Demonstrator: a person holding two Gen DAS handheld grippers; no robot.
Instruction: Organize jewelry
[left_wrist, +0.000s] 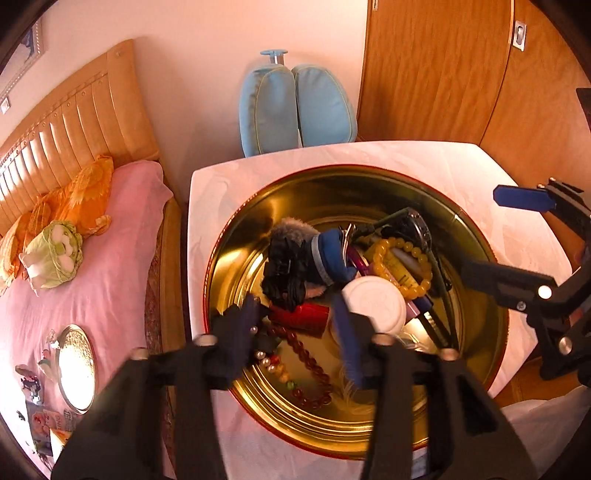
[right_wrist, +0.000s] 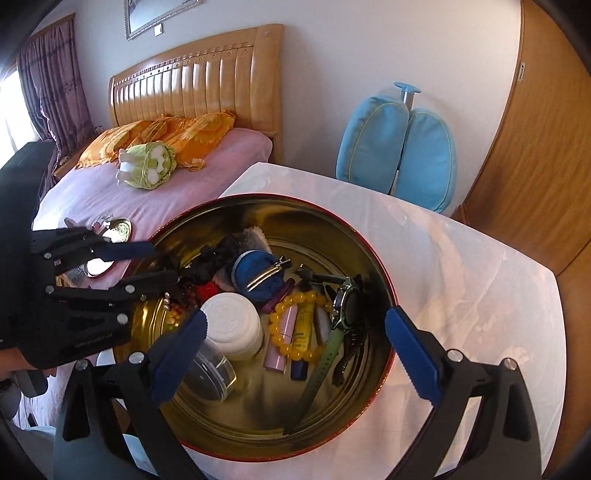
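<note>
A round gold tin (left_wrist: 332, 177) (right_wrist: 258, 202) with a red rim stands on a white-covered table. It holds a yellow bead bracelet (left_wrist: 391, 243) (right_wrist: 275, 322), a dark red bead string (left_wrist: 310, 365), pearls (left_wrist: 264, 360), a white jar (left_wrist: 373, 302) (right_wrist: 231, 317), a green-strap watch (right_wrist: 349, 302), a blue scrunchie (left_wrist: 332, 254) (right_wrist: 255, 273) and lipsticks. My left gripper (left_wrist: 295, 328) (right_wrist: 164, 261) hangs open over the tin's near left side, above the red beads and pearls, pressing on nothing. My right gripper (right_wrist: 295, 350) (left_wrist: 480, 232) stands wide open over the tin's front, above the jar and bracelet.
A bed with a pink sheet (left_wrist: 110, 240) lies left of the table, bearing orange pillows, a cabbage plush (right_wrist: 147, 166) and the tin's lid (left_wrist: 75, 369). A blue chair back (left_wrist: 295, 107) stands behind the table. Wooden doors (left_wrist: 443, 74) fill the right.
</note>
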